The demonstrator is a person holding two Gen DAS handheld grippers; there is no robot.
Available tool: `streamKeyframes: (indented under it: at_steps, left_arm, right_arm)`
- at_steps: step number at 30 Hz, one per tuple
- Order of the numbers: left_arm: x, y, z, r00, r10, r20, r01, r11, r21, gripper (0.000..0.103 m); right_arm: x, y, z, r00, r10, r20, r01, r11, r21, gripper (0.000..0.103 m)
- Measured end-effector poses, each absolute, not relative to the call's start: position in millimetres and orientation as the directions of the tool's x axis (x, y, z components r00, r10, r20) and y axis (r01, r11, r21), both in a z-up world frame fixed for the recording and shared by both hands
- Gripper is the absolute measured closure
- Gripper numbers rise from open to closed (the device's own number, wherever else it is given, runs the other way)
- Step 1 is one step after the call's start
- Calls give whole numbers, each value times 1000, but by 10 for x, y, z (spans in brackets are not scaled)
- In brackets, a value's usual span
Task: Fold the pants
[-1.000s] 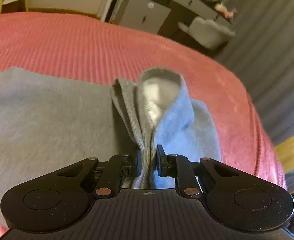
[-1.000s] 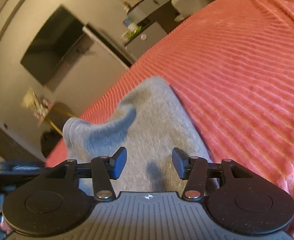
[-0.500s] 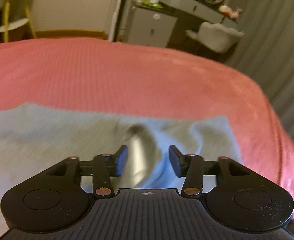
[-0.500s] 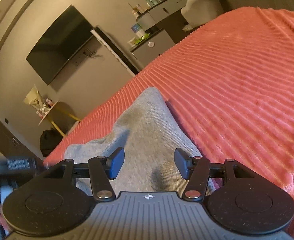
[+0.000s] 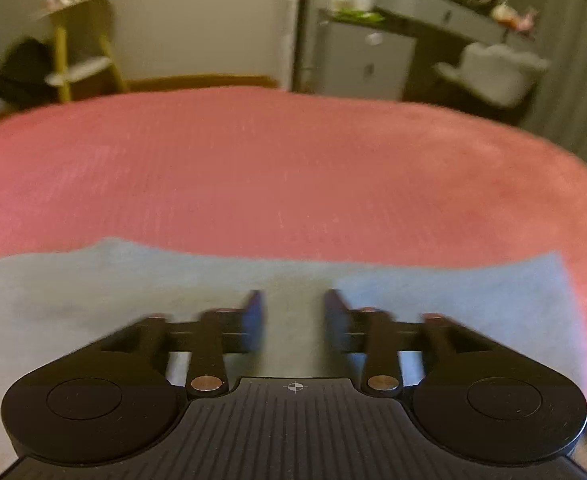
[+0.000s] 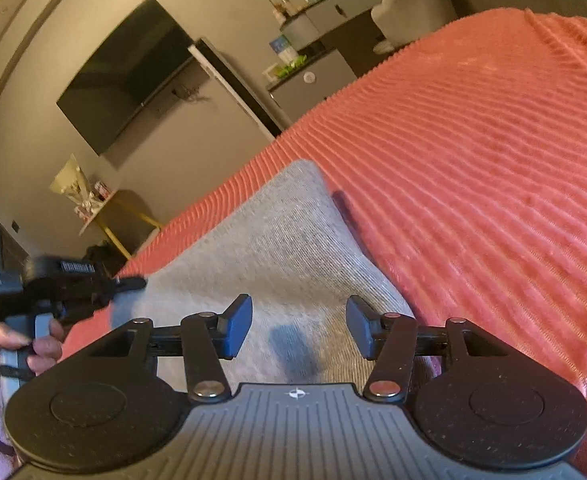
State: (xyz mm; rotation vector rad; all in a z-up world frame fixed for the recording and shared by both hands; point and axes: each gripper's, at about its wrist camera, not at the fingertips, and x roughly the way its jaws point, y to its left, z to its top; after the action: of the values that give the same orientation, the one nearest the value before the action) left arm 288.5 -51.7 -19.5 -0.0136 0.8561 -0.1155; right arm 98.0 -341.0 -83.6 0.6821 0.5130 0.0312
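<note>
Both tools released over the bed: left gripper [image 5: 293, 312] w/ jaws apart, nothing between them, above the grey pants [image 5: 93, 304], which lie flat on the pink bedspread [image 5: 293, 180]. Right gripper [image 6: 298, 328] likewise spread wide & empty above the same fabric. From the right wrist view, the person's left hand [image 6: 9, 350] is cut off at frame edge. Left wrist view is motion-blurred; pants' near edge is hidden behind the tool bodies.
</note>
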Motion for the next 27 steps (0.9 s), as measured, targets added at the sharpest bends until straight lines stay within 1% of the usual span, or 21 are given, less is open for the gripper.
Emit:
streamKeyframes:
  at_steps: [1, 2, 3, 4, 5, 6, 10, 11, 12, 13, 14, 15, 16, 17, 18, 20, 21, 22, 25, 26, 27]
  left_arm:
    - [2834, -467, -177, 637, -148, -757, 112, 989, -100, 46]
    - [2788, -406, -188, 608, -227, -761, 132, 974, -185, 45]
    - [2744, -376, -201, 577, -285, -765, 143, 958, -249, 39]
    - [2689, -335, -219, 549, -324, -770, 146, 945, -294, 30]
    - [2668, -344, -267, 529, -332, -781, 138, 942, -307, 25]
    - [2664, -364, -316, 520, -312, -795, 129, 949, -289, 22]
    - [2760, -490, -511, 481, -289, -828, 127, 957, -260, 23]
    - [2764, -518, -511, 492, -286, -822, 139, 958, -250, 25]
    - [2788, -564, -493, 496, -291, -818, 157, 957, -245, 41]
    - [2809, -619, -471, 494, -299, -816, 167, 954, -248, 63]
    - [2839, -641, -474, 482, -327, -813, 180, 945, -273, 73]
    - [2867, -668, -444, 475, -336, -813, 179, 942, -285, 76]
    - [2888, -691, -423, 478, -330, -814, 182, 944, -276, 81]
    - [2901, -716, -433, 479, -327, -815, 191, 945, -267, 82]
    - [2882, -722, -418, 487, -327, -810, 203, 944, -260, 84]
    - [2893, -766, -396, 498, -333, -800, 213, 942, -259, 85]
    - [2884, -748, -362, 504, -339, -795, 209, 940, -268, 86]
    - [2839, -682, -339, 506, -347, -790, 205, 938, -281, 86]
    - [2777, -565, -183, 518, -372, -770, 217, 928, -302, 86]
    - [2762, -549, -127, 523, -371, -768, 226, 929, -294, 86]
    - [2771, -537, -82, 533, -359, -766, 231, 933, -277, 86]
  right_arm:
    - [970, -3412, -824, 878, 193, -437, 134, 779, 612, 50]
    - [957, -3419, -814, 881, 194, -431, 131, 777, 616, 50]
    - [947, -3423, -811, 883, 192, -428, 130, 776, 617, 50]
    - [941, -3425, -811, 884, 188, -427, 133, 775, 618, 50]
    - [942, -3425, -817, 884, 188, -429, 136, 773, 619, 50]
    - [951, -3426, -825, 880, 191, -434, 140, 770, 622, 50]
    - [955, -3390, -810, 877, 195, -438, 129, 784, 607, 50]
    - [946, -3387, -798, 879, 200, -433, 121, 785, 608, 50]
    - [933, -3385, -785, 883, 205, -423, 111, 784, 611, 50]
    - [914, -3385, -763, 892, 203, -405, 100, 784, 613, 50]
    - [897, -3381, -734, 902, 198, -385, 88, 787, 611, 50]
    - [878, -3378, -705, 910, 190, -367, 78, 793, 604, 51]
    - [871, -3365, -682, 915, 182, -359, 76, 798, 597, 60]
    - [886, -3369, -669, 915, 177, -362, 78, 804, 589, 64]
    - [913, -3361, -684, 905, 170, -390, 95, 813, 575, 69]
    - [1004, -3332, -747, 863, 141, -486, 155, 841, 519, 78]
    - [1021, -3328, -768, 853, 131, -505, 170, 846, 506, 90]
    - [1011, -3349, -761, 859, 124, -497, 175, 841, 513, 93]
    - [909, -3422, -647, 907, 89, -411, 164, 825, 540, 93]
    - [905, -3428, -647, 904, 72, -421, 176, 834, 523, 93]
    - [934, -3423, -673, 887, 62, -458, 198, 844, 499, 93]
